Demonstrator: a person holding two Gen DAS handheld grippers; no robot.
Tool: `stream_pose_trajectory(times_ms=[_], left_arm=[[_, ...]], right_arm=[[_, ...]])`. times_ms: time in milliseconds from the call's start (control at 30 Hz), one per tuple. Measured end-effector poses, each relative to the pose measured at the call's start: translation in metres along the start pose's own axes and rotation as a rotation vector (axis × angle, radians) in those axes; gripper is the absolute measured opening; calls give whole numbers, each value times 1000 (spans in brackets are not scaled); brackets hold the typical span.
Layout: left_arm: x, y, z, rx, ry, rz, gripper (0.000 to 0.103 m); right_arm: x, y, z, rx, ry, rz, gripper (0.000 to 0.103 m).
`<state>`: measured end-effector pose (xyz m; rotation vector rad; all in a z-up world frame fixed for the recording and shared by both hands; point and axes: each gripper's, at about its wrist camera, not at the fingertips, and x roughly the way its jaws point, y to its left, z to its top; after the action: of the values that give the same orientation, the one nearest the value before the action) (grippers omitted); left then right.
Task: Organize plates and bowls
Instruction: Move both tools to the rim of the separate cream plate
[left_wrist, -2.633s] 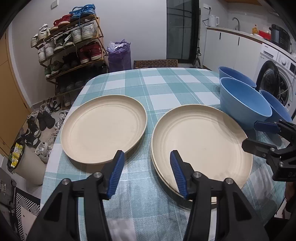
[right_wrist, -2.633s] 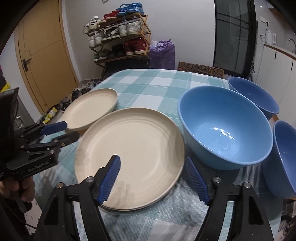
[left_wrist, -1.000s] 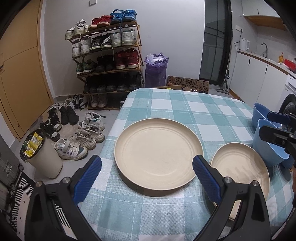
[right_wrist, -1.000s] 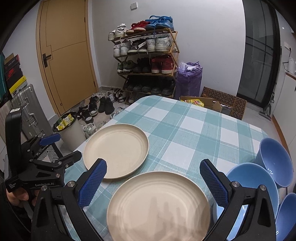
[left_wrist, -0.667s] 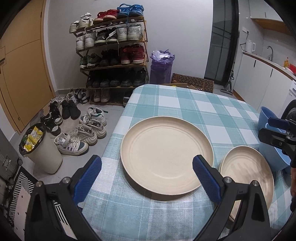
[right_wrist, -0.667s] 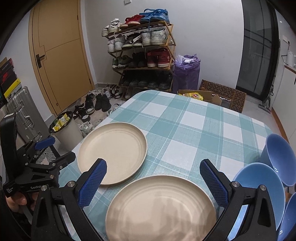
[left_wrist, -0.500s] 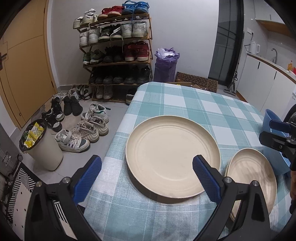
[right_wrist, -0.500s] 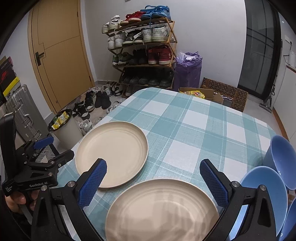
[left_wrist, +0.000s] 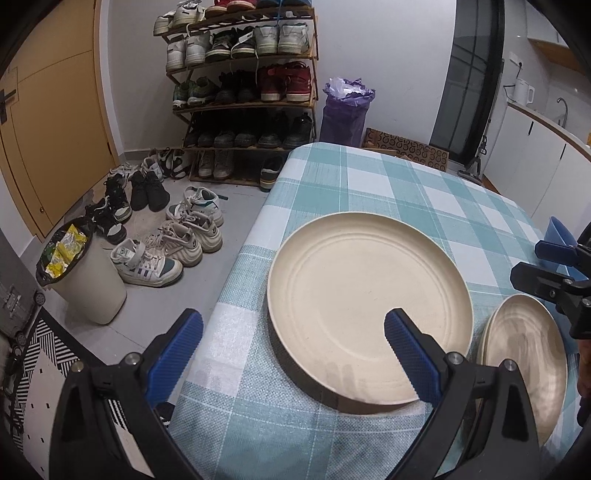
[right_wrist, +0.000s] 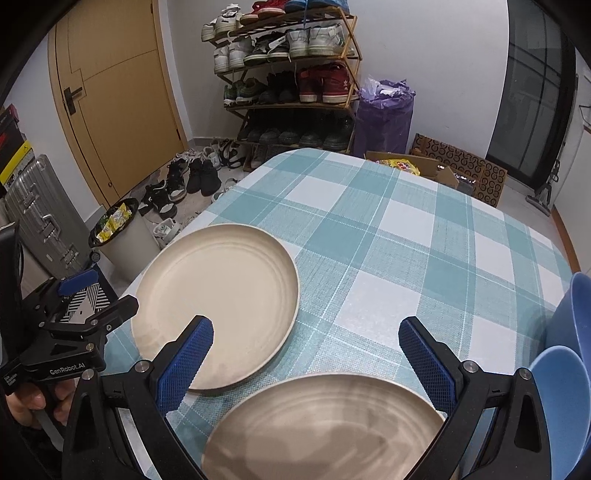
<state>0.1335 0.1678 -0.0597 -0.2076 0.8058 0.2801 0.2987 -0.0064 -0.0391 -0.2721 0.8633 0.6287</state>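
Two handheld grippers hover over a table (left_wrist: 332, 177) covered in a teal and white checked cloth. The left gripper (left_wrist: 293, 341) has its blue-padded jaws spread wide and holds nothing; its right finger hangs above the near part of a cream plate (left_wrist: 369, 291), and its left finger hangs past the table's left edge, over the floor. That plate lies flat near the left edge of the table. A second cream plate (left_wrist: 524, 362) lies just to its right, nearer the camera — their rims look almost touching in the left wrist view.

The right gripper (right_wrist: 306, 354) is also wide open and empty, held above the gap between the two plates, with the second plate below it at the near edge. Two blue bowls (right_wrist: 565, 391) sit at the right edge of the table, only partly in view.

A hand (right_wrist: 33, 400) grips the left gripper's handle at the lower left of the right wrist view.

Beyond the table stand a shoe rack (left_wrist: 243, 88) — full of shoes — a purple bag (left_wrist: 345, 110), a white bin (left_wrist: 85, 280) and an orange door (right_wrist: 114, 92).
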Motion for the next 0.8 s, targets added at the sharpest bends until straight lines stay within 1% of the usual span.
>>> stream_pose_trajectory(times_ms=[467,800], left_arm=[[26,9,0,-44,66,-4,99],[36,12,0,-57,80,-13,98]], right_arm=[[40,3,8,4,64,37,102],[65,6,11,-5,106,43,101]])
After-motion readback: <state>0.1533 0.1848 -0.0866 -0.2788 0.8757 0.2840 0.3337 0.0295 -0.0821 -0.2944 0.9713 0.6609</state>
